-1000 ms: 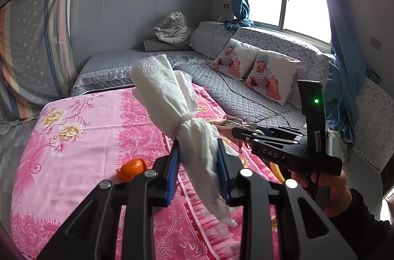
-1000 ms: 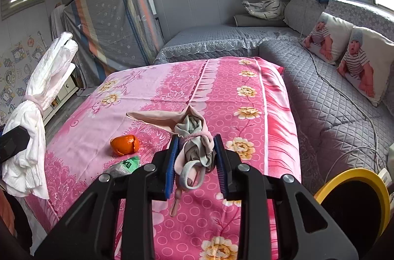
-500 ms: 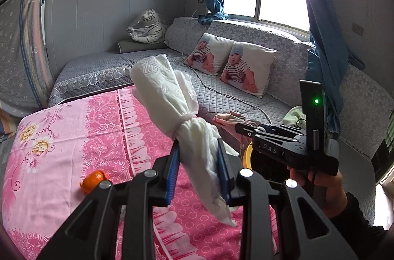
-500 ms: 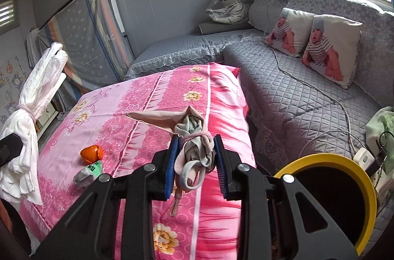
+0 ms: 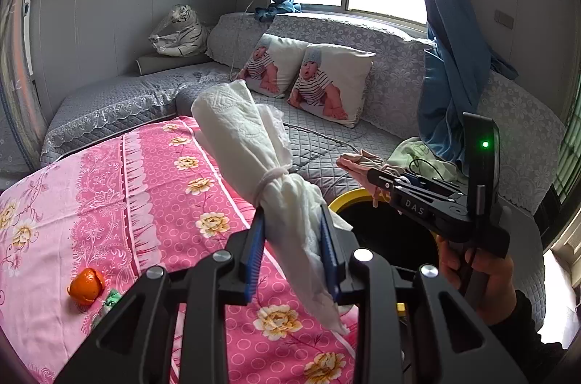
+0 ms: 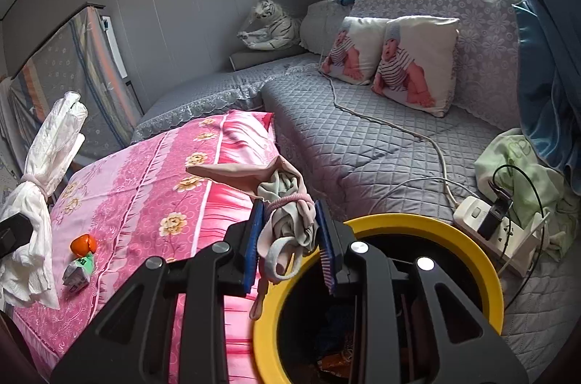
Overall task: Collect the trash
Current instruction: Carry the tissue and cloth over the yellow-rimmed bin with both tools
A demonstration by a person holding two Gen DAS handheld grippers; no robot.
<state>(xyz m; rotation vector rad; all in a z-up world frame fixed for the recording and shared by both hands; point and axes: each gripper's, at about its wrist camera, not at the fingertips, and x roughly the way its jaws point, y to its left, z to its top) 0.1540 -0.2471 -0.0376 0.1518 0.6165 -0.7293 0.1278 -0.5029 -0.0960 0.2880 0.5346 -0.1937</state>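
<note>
My left gripper (image 5: 292, 253) is shut on a white tied tissue bundle (image 5: 254, 151), held in the air over the pink bed; the bundle also shows at the left of the right wrist view (image 6: 40, 173). My right gripper (image 6: 290, 242) is shut on a pink and grey tied cloth bundle (image 6: 287, 198), held just over the left rim of a yellow-rimmed bin (image 6: 428, 231). The bin (image 5: 348, 200) sits beside the bed, behind the left gripper. An orange peel (image 6: 83, 244) and a crumpled green-white wrapper (image 6: 78, 273) lie on the pink bedspread (image 6: 152, 188).
A grey quilted sofa (image 6: 363, 137) runs along the wall with two baby-print cushions (image 6: 392, 57) and a toy tiger (image 6: 268, 28). A power strip with cables (image 6: 490, 231) and a green cloth (image 6: 523, 166) lie right of the bin. Blue curtains hang by the window.
Both grippers have swung right, from over the bed towards the bin, each still holding its bundle. The bin now lies directly under the right gripper.
</note>
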